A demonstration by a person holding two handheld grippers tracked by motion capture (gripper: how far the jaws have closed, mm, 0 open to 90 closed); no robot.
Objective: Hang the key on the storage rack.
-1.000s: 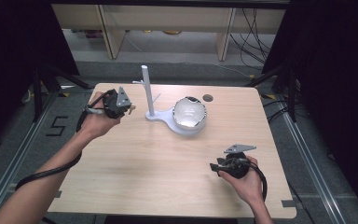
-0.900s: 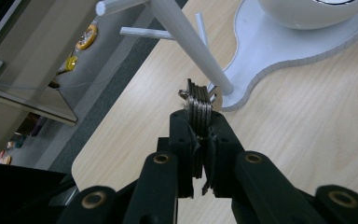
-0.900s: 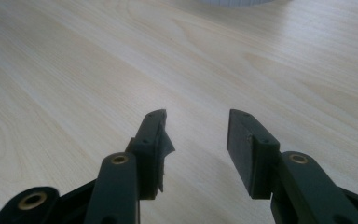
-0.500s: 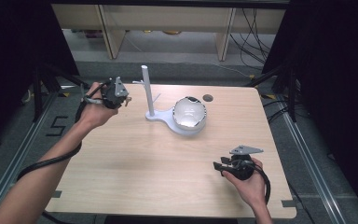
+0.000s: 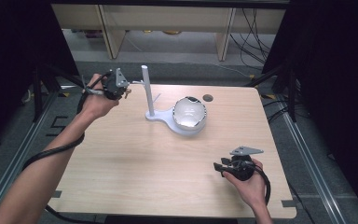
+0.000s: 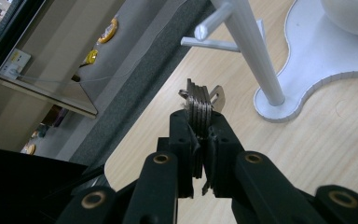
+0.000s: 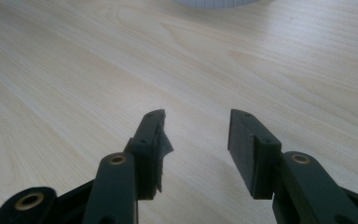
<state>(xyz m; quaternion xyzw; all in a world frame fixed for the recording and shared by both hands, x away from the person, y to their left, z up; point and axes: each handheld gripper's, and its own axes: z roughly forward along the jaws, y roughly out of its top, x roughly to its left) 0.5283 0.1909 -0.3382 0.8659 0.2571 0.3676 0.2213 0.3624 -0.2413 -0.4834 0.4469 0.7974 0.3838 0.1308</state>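
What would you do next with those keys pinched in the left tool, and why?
Probably ease the left tool toward the nearest peg of the white stand and line the keys up with it. They are clamped between shut jaws, lifted off the table, just short of the pegs. The right tool rests open, holding nothing.

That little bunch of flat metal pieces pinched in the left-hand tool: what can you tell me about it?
The bunch of flat grey metal pieces looks like a stack of keys: several thin, dull blades lying face to face, one paler blade fanned out to the side. The left gripper is shut on its lower half, its black pads pressing both faces, so the tips stick up past the jaws. It hangs above the light wooden table's far left corner, close to the white peg stand without touching it.
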